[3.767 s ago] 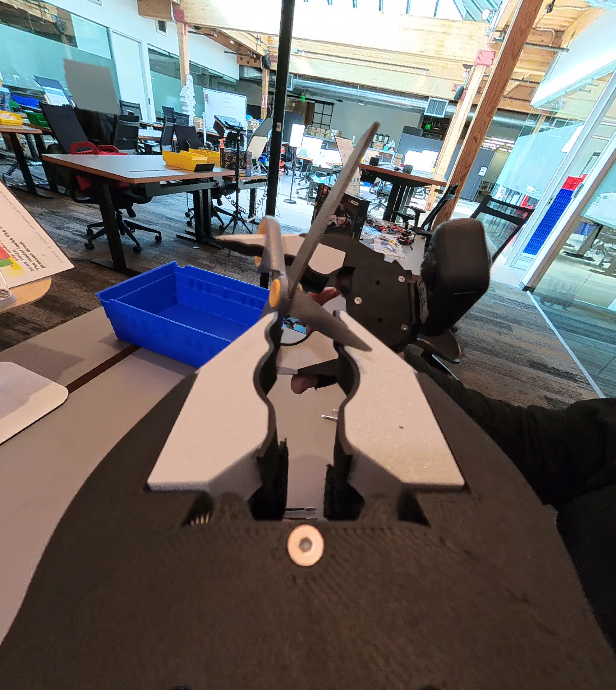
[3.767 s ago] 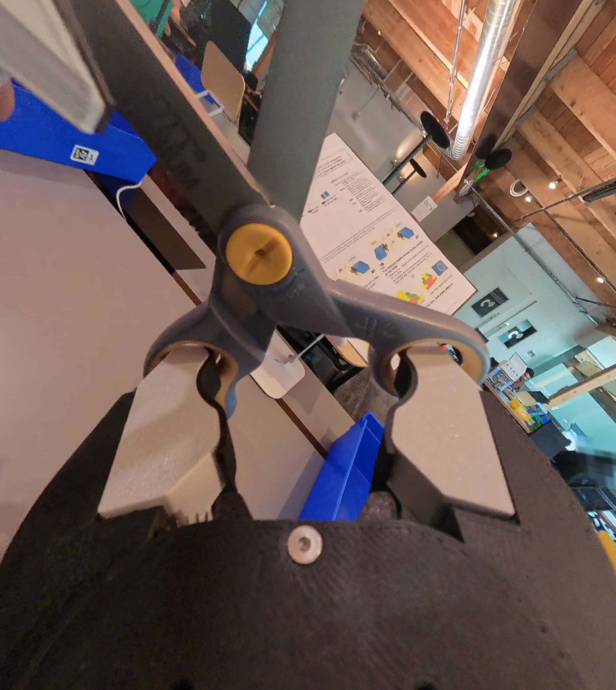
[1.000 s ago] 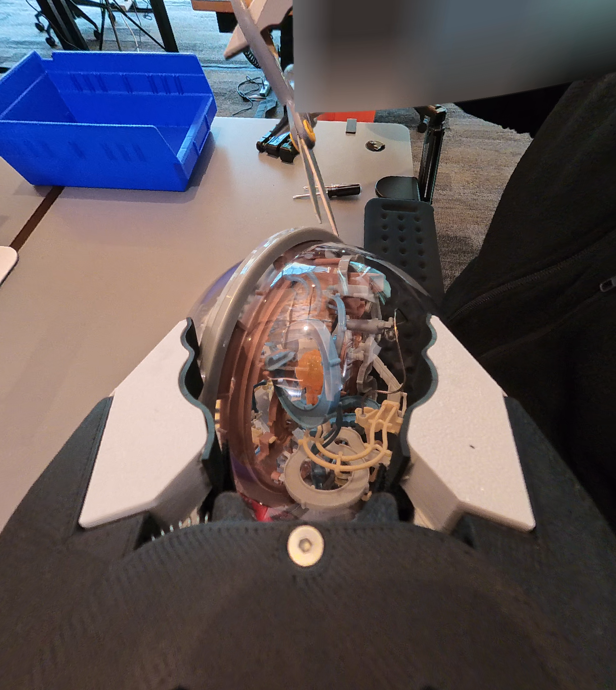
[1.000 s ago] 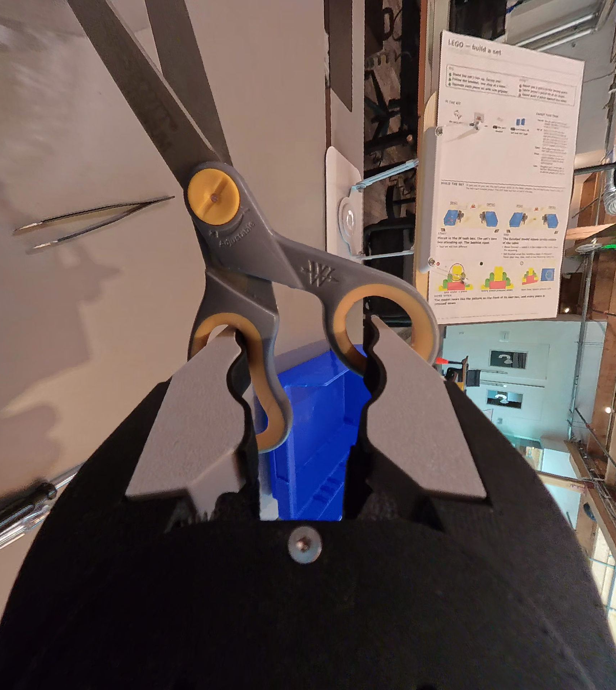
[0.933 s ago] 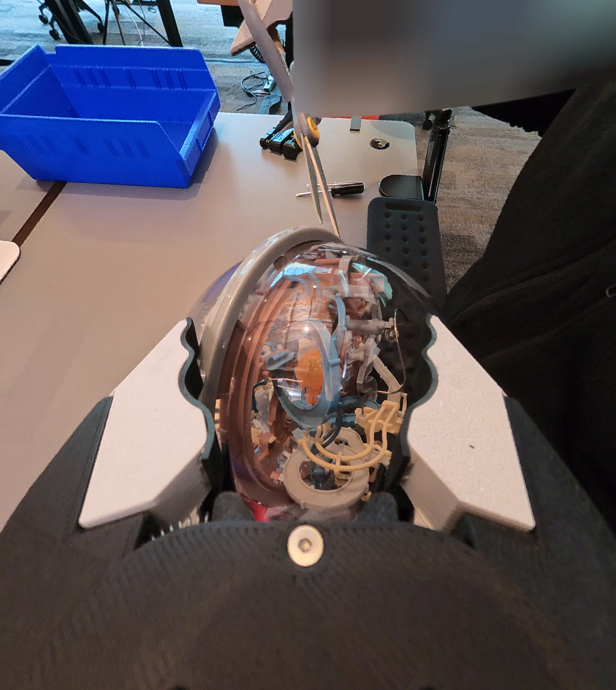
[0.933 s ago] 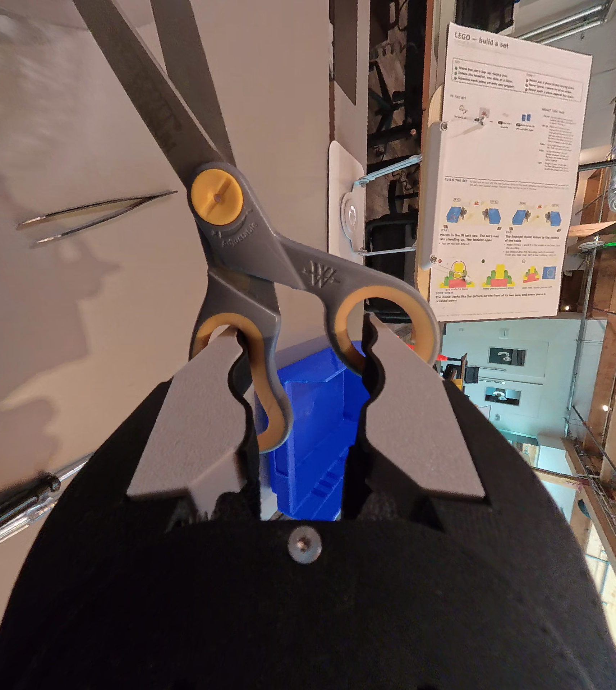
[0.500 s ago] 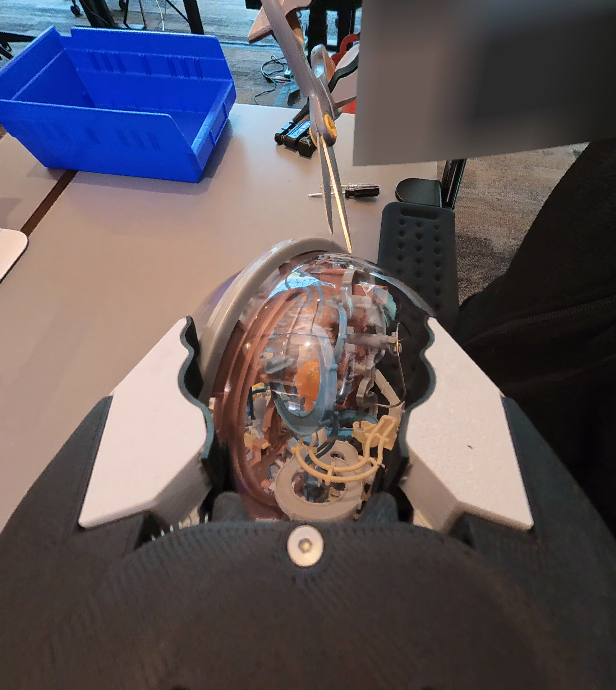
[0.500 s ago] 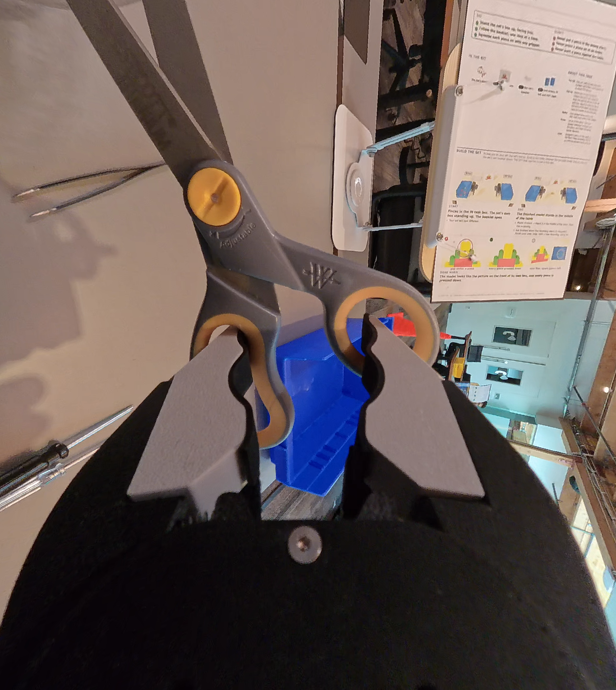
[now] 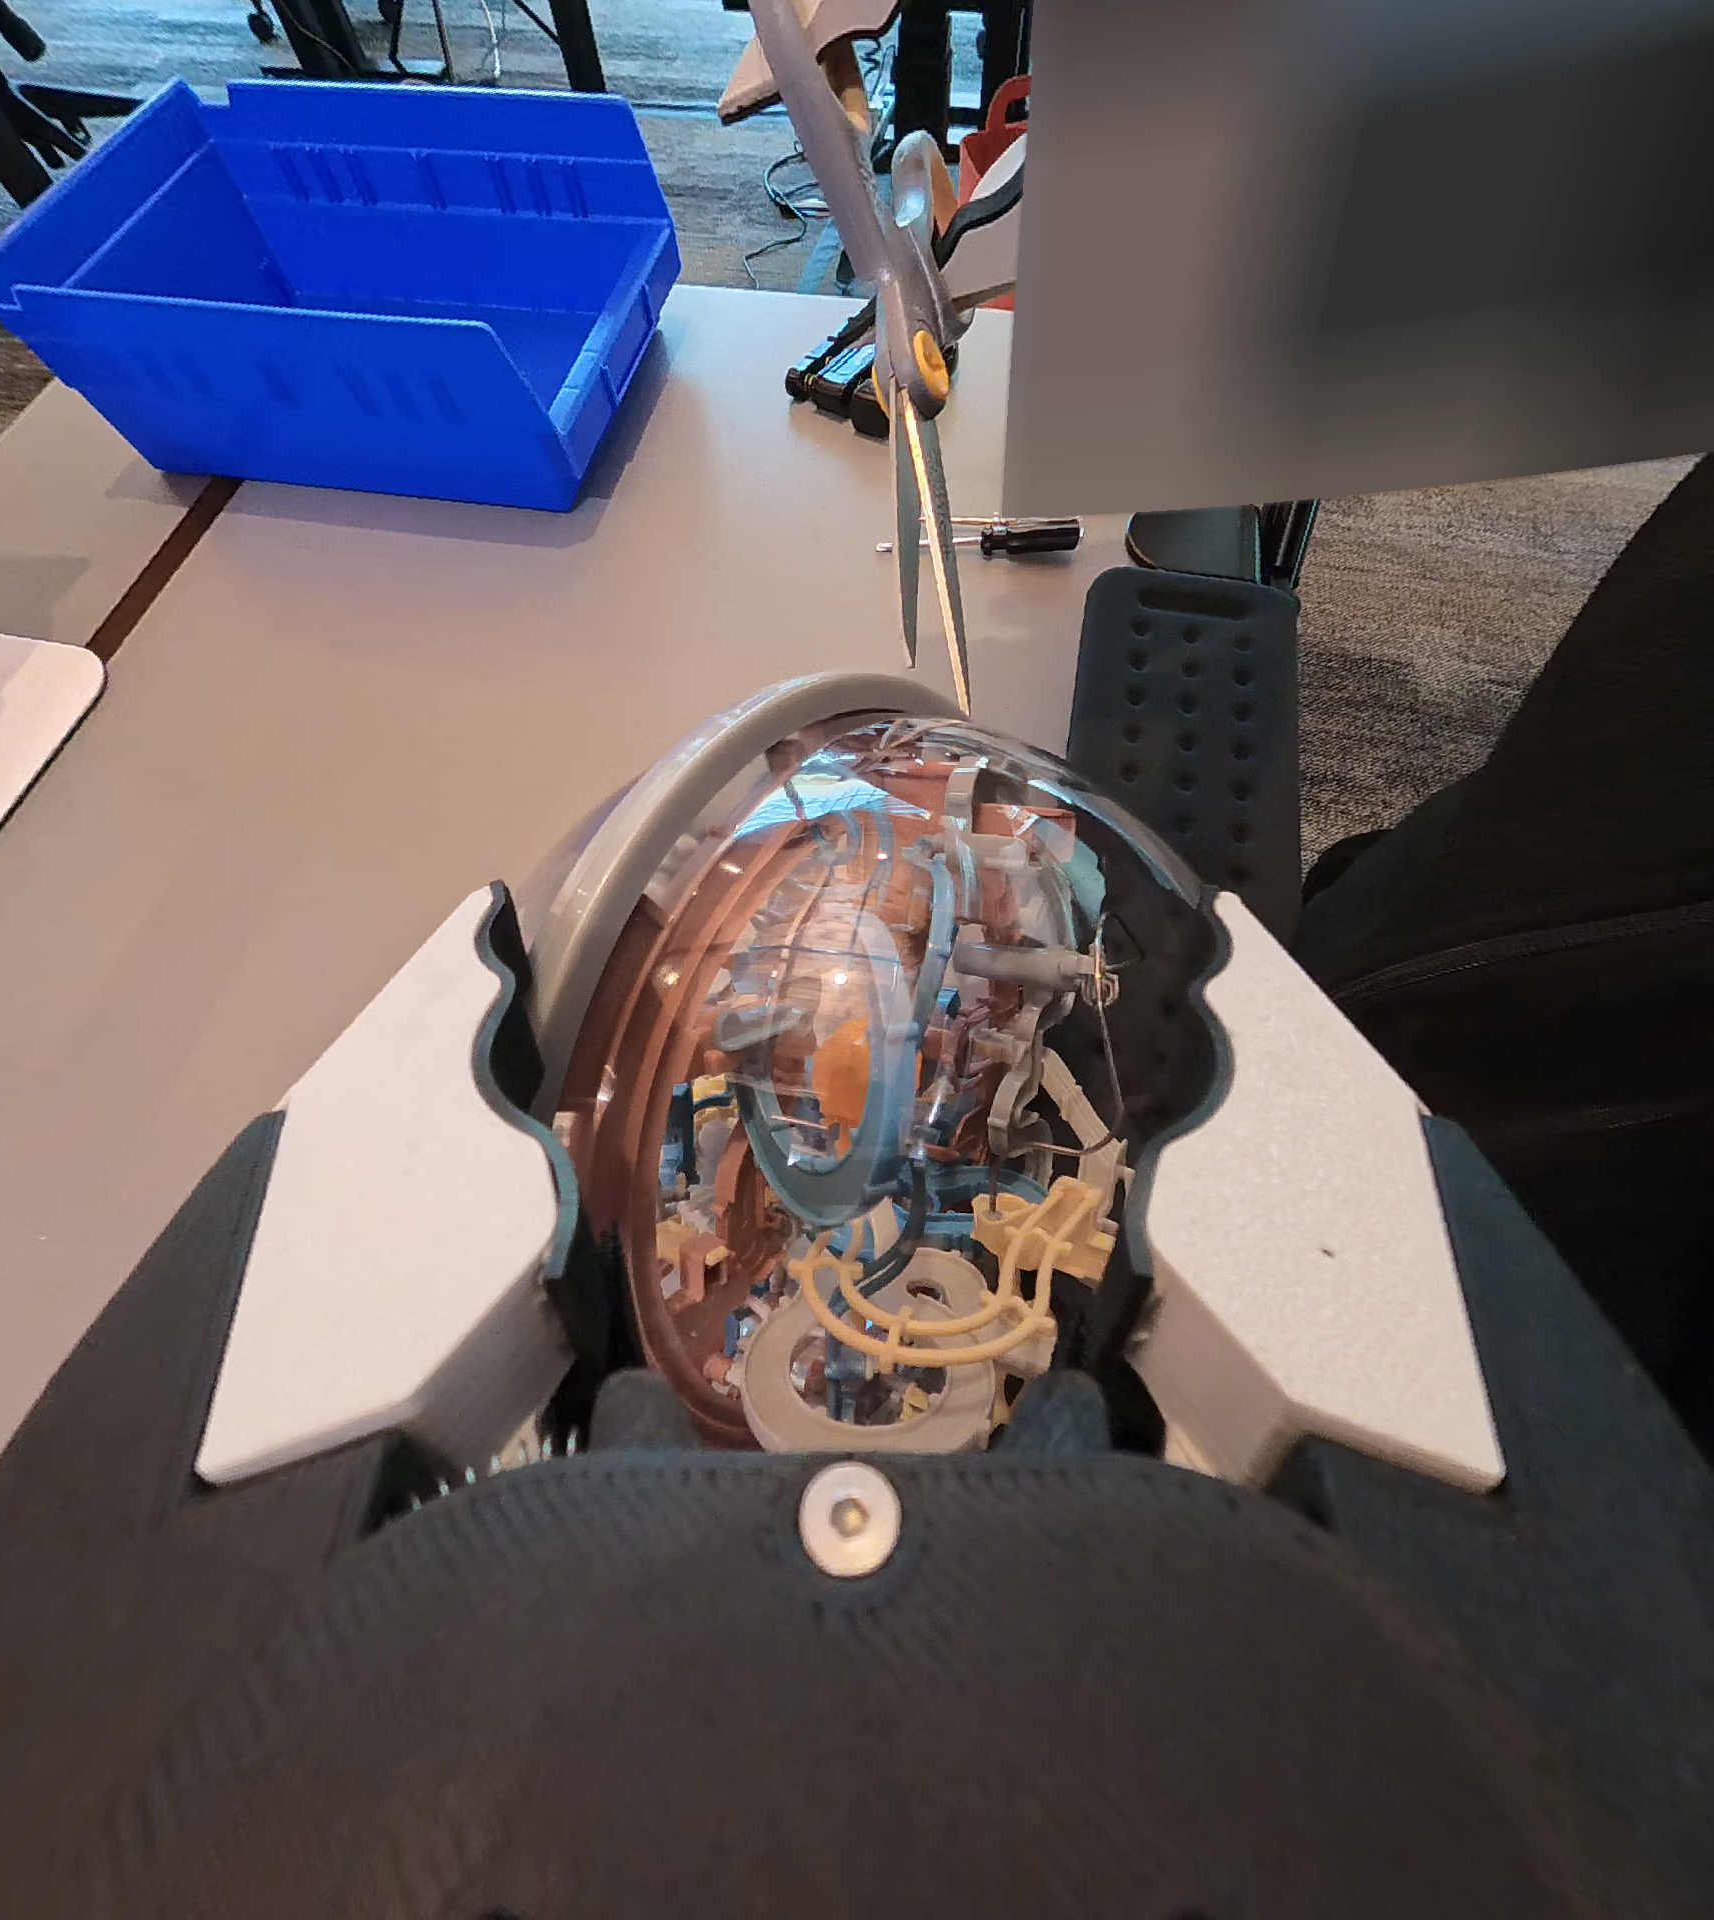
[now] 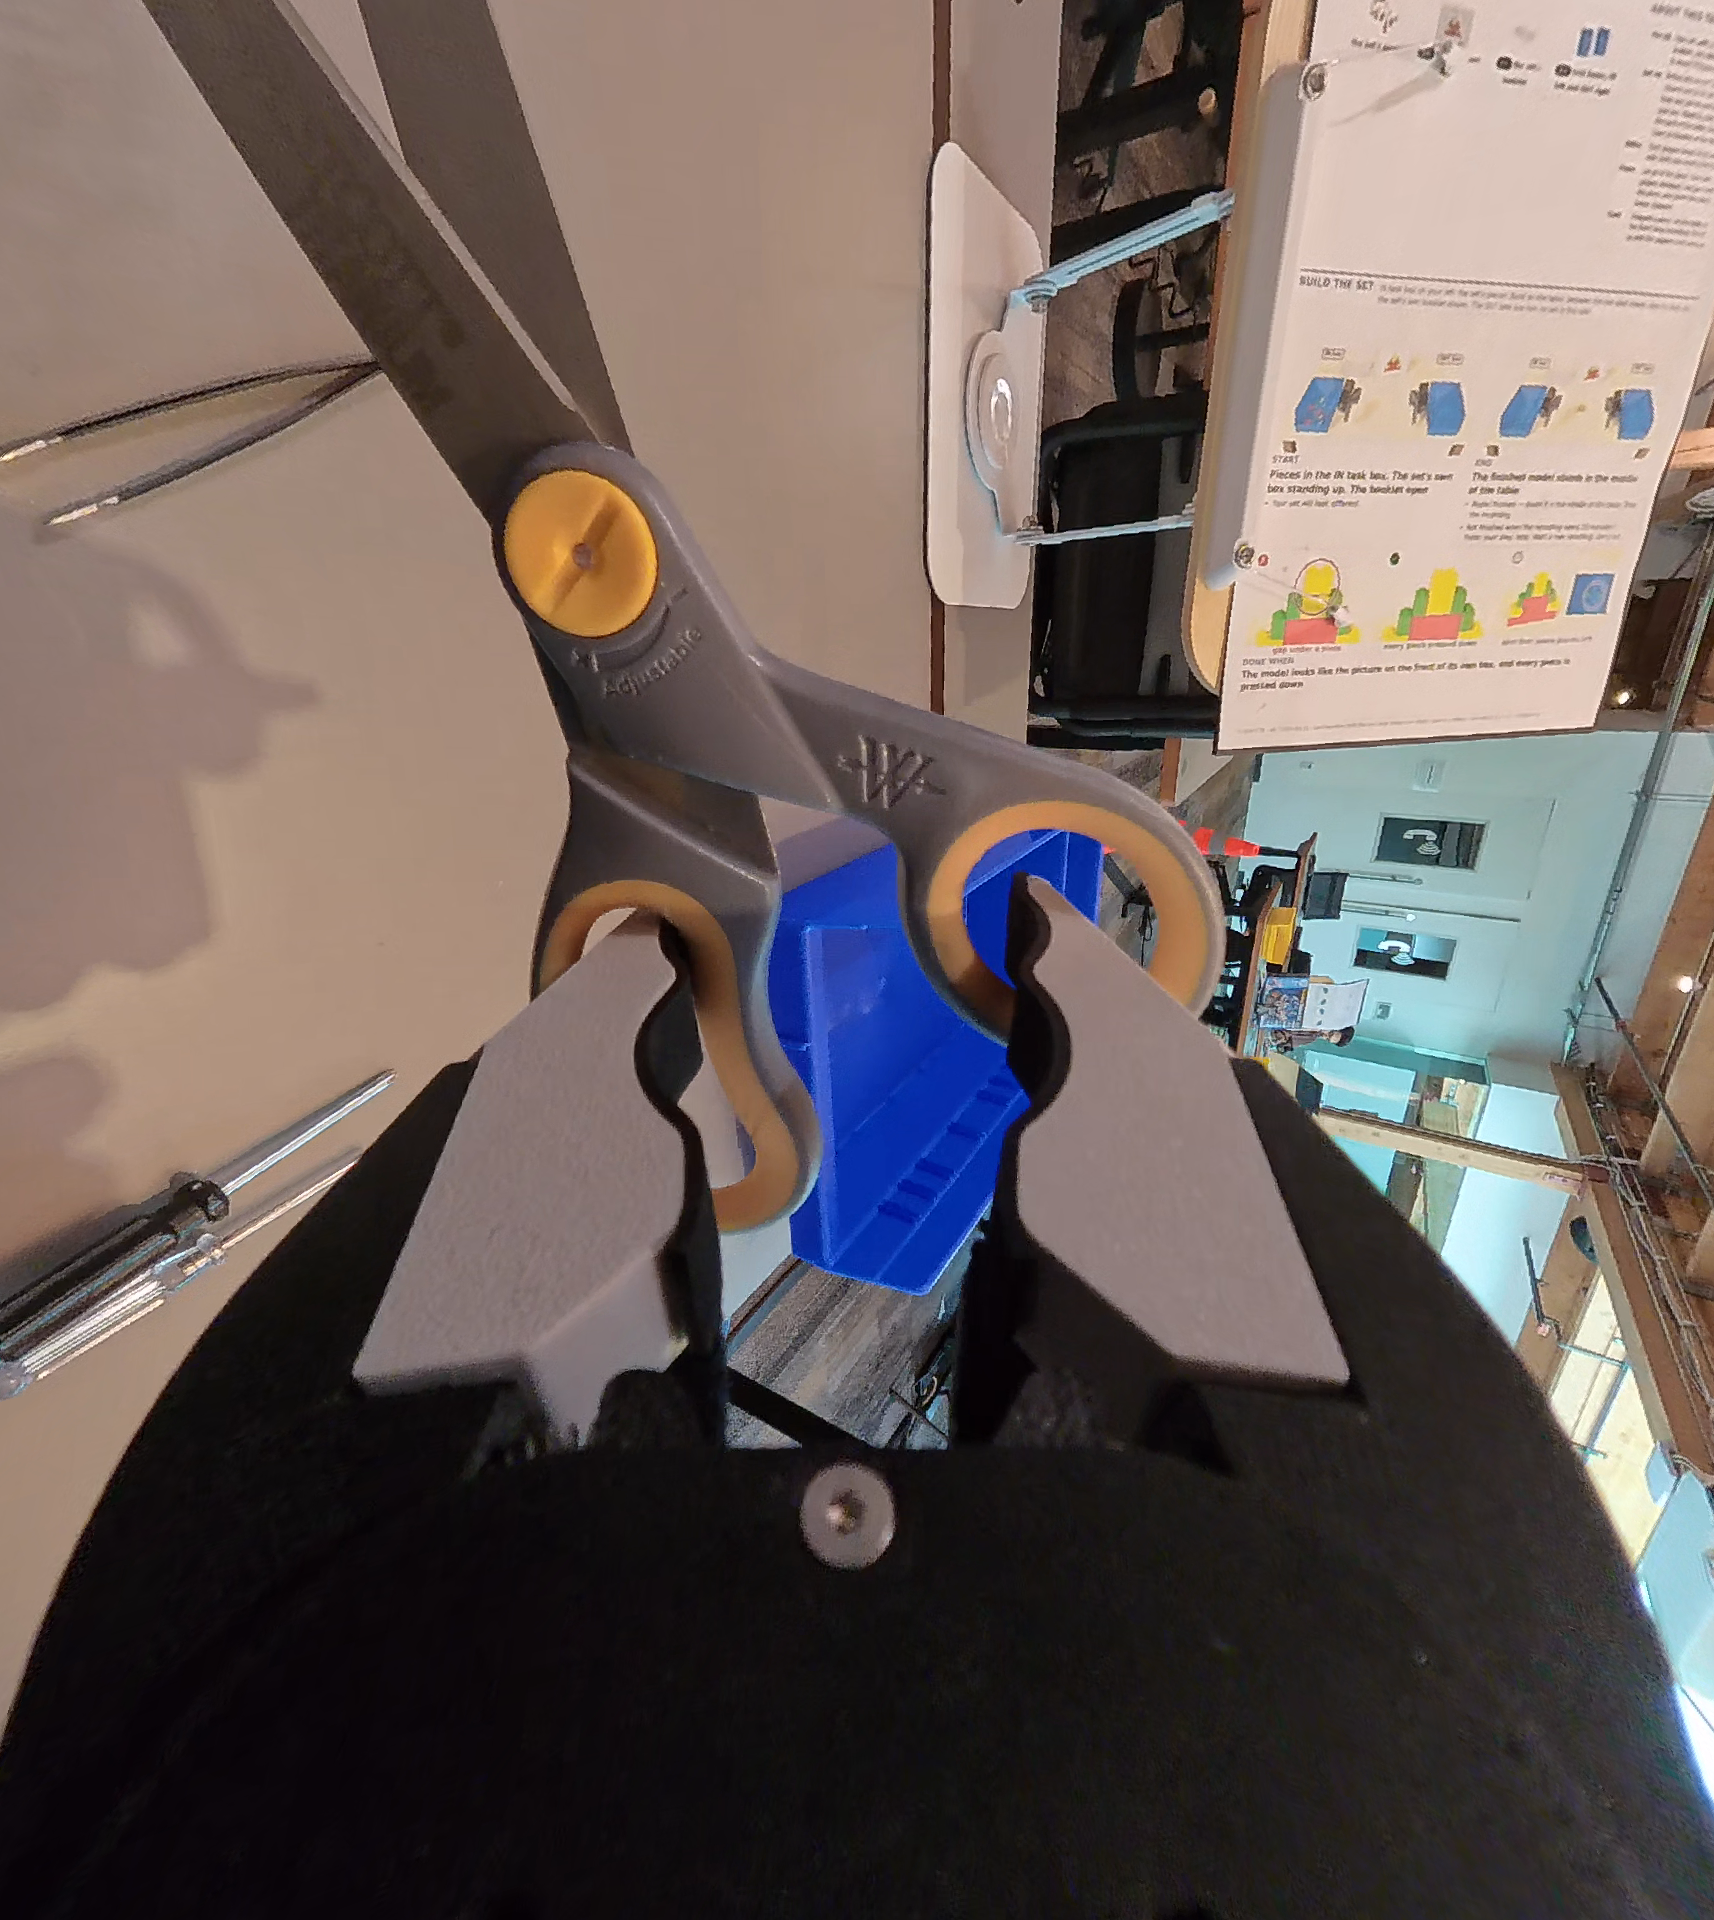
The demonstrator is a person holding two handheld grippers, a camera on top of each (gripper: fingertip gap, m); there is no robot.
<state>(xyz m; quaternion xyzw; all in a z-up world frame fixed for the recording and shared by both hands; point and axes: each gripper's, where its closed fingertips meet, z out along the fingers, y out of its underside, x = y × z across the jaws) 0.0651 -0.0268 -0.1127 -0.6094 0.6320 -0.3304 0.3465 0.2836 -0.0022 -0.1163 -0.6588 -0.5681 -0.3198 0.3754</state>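
My left gripper [image 9: 853, 904] is shut on a clear plastic maze ball [image 9: 832, 1039] with a grey ring and brown, blue and cream tracks inside, held over the grey table [image 9: 365, 727]. My right gripper [image 10: 822, 914] has one finger through each handle loop of grey scissors [image 10: 687, 707] with a yellow pivot and holds them. The blades are slightly apart. In the left wrist view the scissors [image 9: 920, 353] hang point down, with the tips just above the ball's ring.
A blue bin [image 9: 344, 384] stands at the table's far left. Screwdrivers [image 10: 105, 1299] and tweezers [image 10: 178, 436] lie on the table. A black perforated pad [image 9: 1185, 707] is right of the ball. An instruction sheet [image 10: 1455, 416] stands on a white base [image 10: 978, 384]. A person's dark sleeve is at the right. Spacing between my two grippers at the tips: around 25 cm.
3.8 s ago the left gripper was empty and the scissors were wide open. Now it holds the ball. Over the last second the scissor tips stayed over the ring while both views shifted slightly.
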